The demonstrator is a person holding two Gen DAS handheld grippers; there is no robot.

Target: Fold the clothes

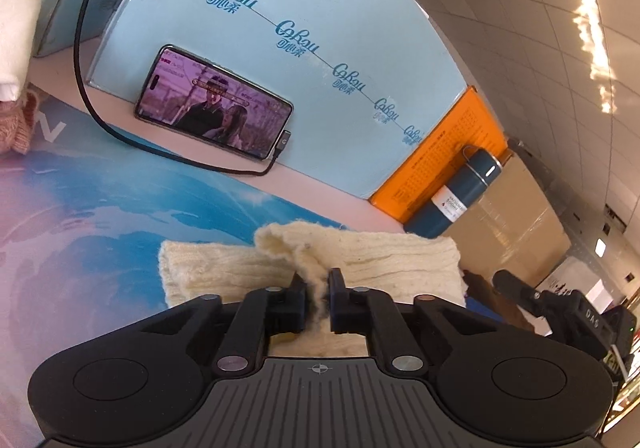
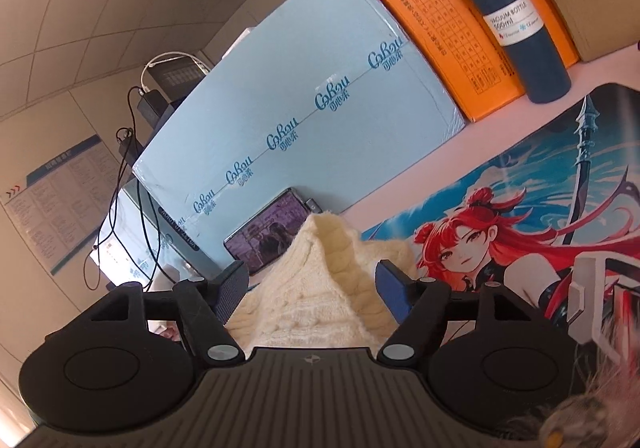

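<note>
Left wrist view, left to right: a folded white cloth [image 1: 18, 28] and a pink knit [image 1: 14, 124] at the frame edge; a phone [image 1: 214, 112] with a lit screen propped on its long side against a pale blue box [image 1: 320, 8], a black cable [image 1: 86, 88] plugged into it; an orange box [image 1: 448, 156] with a dark blue vacuum bottle [image 1: 456, 192] in front. The left gripper [image 1: 318, 284] has its fingers drawn narrow, pinching a raised fold of the cream knit sweater [image 1: 380, 260], which lies on the printed mat [image 1: 120, 228] covering the desk [image 1: 320, 200]. Right wrist view: the right gripper [image 2: 312, 280] holds its fingers wide, one on each side of a peaked ridge of the sweater, with no pad visibly pressing the knit.
</note>
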